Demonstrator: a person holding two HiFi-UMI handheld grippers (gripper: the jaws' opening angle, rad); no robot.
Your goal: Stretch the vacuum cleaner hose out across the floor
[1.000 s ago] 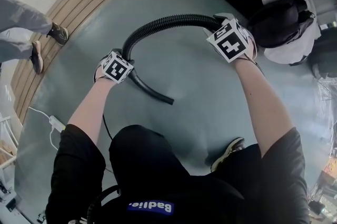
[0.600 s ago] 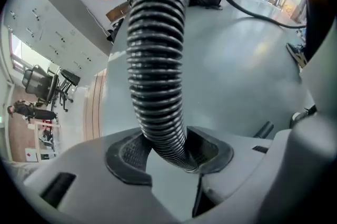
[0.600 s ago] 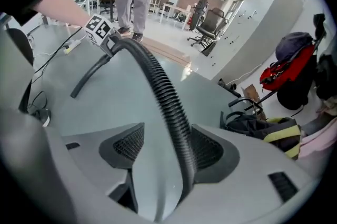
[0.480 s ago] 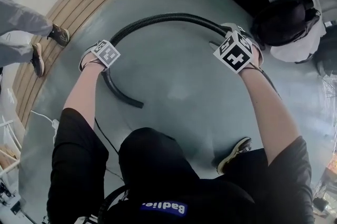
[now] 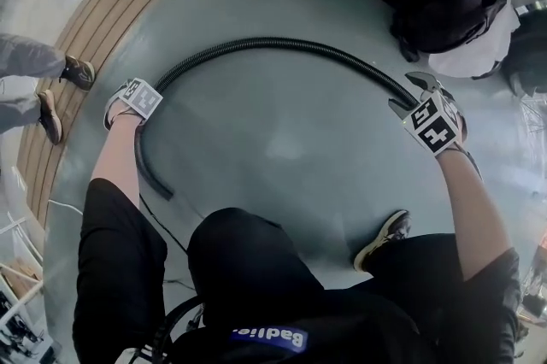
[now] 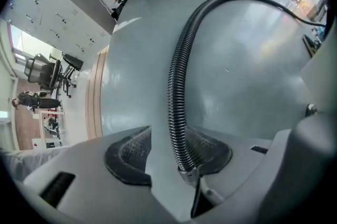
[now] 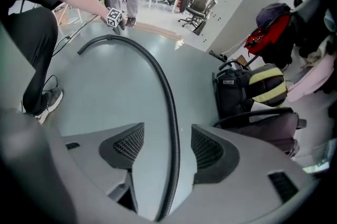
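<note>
The black ribbed vacuum hose (image 5: pixel 273 42) lies in a wide arc on the grey floor, its free end (image 5: pixel 164 191) near my left side. My left gripper (image 5: pixel 137 93) straddles it at the arc's left foot. In the left gripper view the hose (image 6: pixel 176 91) rests against the right pad (image 6: pixel 208 152), clear of the left one, while the jaws are closing. At the arc's right end, my right gripper (image 5: pixel 408 93) stands open. Here the hose (image 7: pixel 166 91) runs between its pads with a gap on each side.
Dark bags and a black-and-yellow backpack (image 5: pixel 444 3) are piled at the far right. A wooden floor strip (image 5: pixel 102 20) runs along the left, where a person's feet (image 5: pixel 60 89) stand. A white cable (image 5: pixel 64 204) lies near left. My shoe (image 5: pixel 385 238) is close in.
My hands have moved apart, the left one leftward and the right one rightward and nearer. The hose's arc has spread much wider and its free end has slid left.
</note>
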